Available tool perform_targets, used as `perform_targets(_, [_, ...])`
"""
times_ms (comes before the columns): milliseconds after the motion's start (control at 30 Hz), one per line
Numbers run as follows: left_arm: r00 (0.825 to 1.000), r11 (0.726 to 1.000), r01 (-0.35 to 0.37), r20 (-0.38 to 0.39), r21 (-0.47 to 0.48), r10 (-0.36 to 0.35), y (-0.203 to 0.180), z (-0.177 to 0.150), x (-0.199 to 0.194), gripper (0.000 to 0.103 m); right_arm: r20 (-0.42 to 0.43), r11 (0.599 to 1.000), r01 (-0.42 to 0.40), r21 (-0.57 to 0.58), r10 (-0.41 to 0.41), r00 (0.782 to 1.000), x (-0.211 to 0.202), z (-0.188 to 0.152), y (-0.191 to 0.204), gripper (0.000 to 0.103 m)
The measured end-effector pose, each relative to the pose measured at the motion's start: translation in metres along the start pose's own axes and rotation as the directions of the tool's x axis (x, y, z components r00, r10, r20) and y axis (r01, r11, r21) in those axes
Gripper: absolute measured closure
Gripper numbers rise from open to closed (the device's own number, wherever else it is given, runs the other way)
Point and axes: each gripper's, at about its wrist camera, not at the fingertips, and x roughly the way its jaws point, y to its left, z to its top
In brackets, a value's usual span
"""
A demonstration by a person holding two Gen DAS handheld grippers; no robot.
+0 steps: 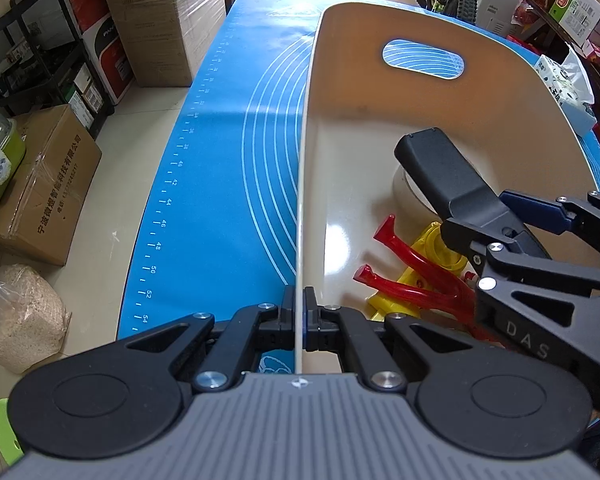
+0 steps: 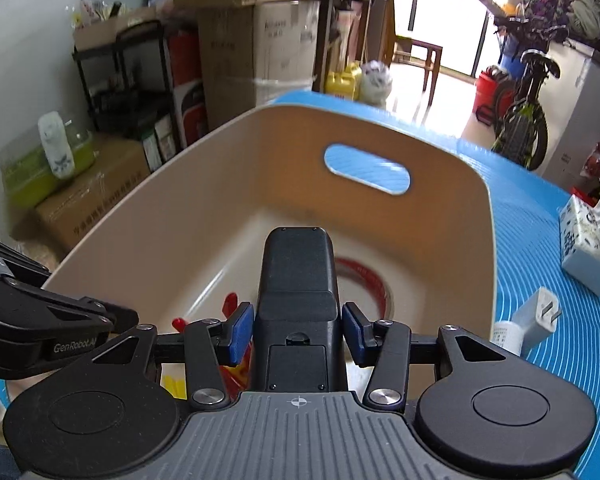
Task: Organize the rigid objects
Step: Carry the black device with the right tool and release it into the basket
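A beige plastic bin with a handle slot stands on the blue mat. My left gripper is shut on the bin's left wall, which runs between its pads. My right gripper reaches over the bin; a black remote-like device lies between its blue pads, which stand slightly apart from its sides. The device also shows in the left wrist view, held above the bin floor. Inside the bin lie red tongs, a yellow plastic piece and a tape roll.
On the mat right of the bin sit a white charger plug and a tissue box. Cardboard boxes, a black shelf rack and a bicycle stand around the table on the floor.
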Motion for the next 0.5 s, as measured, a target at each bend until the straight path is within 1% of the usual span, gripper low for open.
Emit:
perform_targets(33, [1.000,1.000,0.000,0.001,0.000,0.000,0.000,0.000,0.000,0.100,-0.002,1.000,-0.006,0.010,0.006,1.000,-0.001,-0.001,-0.002,0.048])
perform_targets(133, [1.000,1.000,-0.004,-0.002,0.001,0.004,0.000,0.000,0.000,0.100,0.021,0.998,-0.027,0.048,0.026,0.999,-0.006,-0.001,-0.007,0.038])
perform_targets(267, [1.000,1.000,-0.003,-0.002,0.001,0.003,-0.001,0.001,0.000,0.100,0.034,0.995,-0.047,0.087,0.044,0.998,-0.010,-0.002,-0.014,0.035])
perform_targets(400, [1.000,1.000,-0.003,-0.002,0.001,0.003,0.000,0.001,0.000,0.100,0.098,0.991,-0.064,0.121,0.052,0.994,-0.025,-0.002,-0.027,0.031])
perform_targets(433, [1.000,1.000,-0.003,-0.002,0.001,0.003,0.000,0.001,0.000,0.100,0.116,0.989,-0.069,0.131,0.053,0.992,-0.030,-0.001,-0.031,0.028])
perform_targets(467, [1.000,1.000,-0.002,-0.002,0.000,0.002,0.000,0.001,0.000,0.100,0.134,0.986,-0.077,0.147,0.057,0.989,-0.036,0.001,-0.036,0.025])
perform_targets(500, [1.000,1.000,-0.002,-0.002,0.000,0.002,0.000,0.001,0.000,0.100,0.150,0.982,-0.086,0.168,0.061,0.987,-0.041,0.001,-0.042,0.025])
